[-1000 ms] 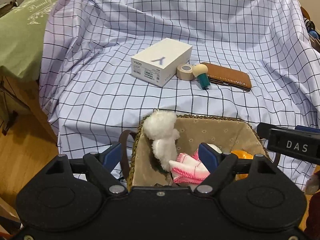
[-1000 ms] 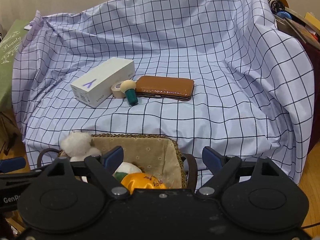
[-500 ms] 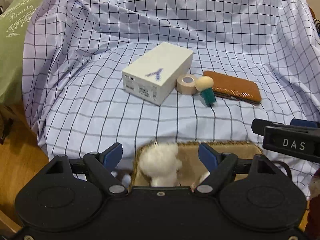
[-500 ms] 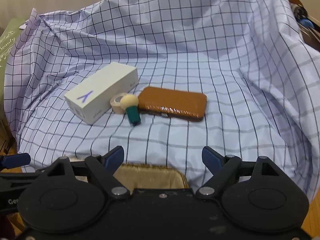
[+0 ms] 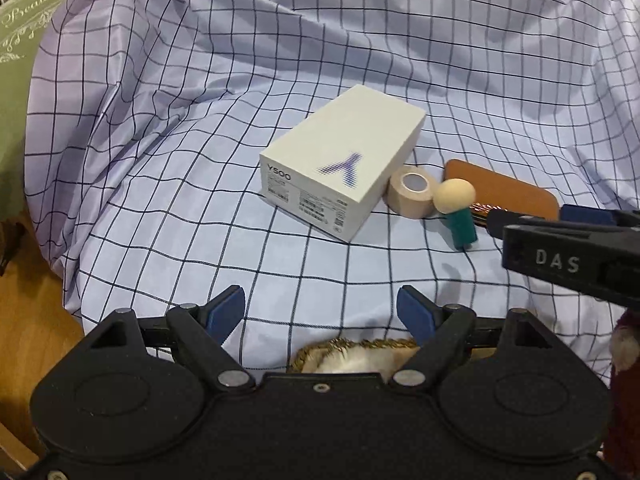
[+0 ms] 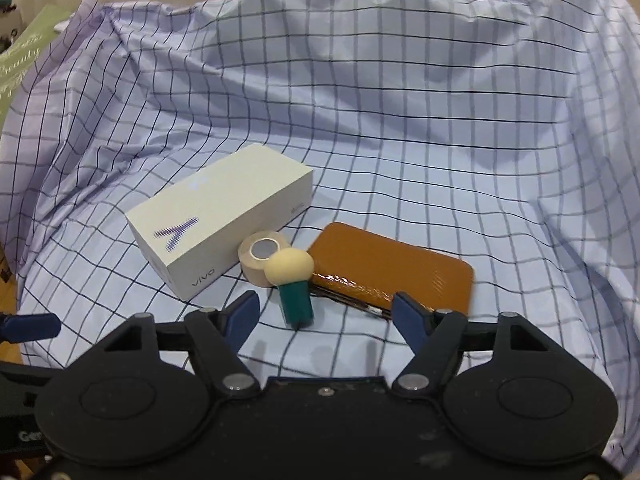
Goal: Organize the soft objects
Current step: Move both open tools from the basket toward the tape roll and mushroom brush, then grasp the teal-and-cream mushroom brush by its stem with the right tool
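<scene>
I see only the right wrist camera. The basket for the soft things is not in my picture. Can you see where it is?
Observer: Yes. In the left wrist view the basket rim shows just under the left gripper, at the near edge of the checked cloth.
Operator: Is something inside it?
Observer: A white fluffy thing shows inside; the gripper body hides the rest.
Operator: Does the left gripper hold anything?
Observer: No, its jaws stand open with nothing between them.

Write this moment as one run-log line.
left gripper: open, empty | right gripper: open, empty, nearest green-handled cream sponge applicator | white rectangular cardboard box, beige tape roll, brown leather case: on checked cloth
</scene>
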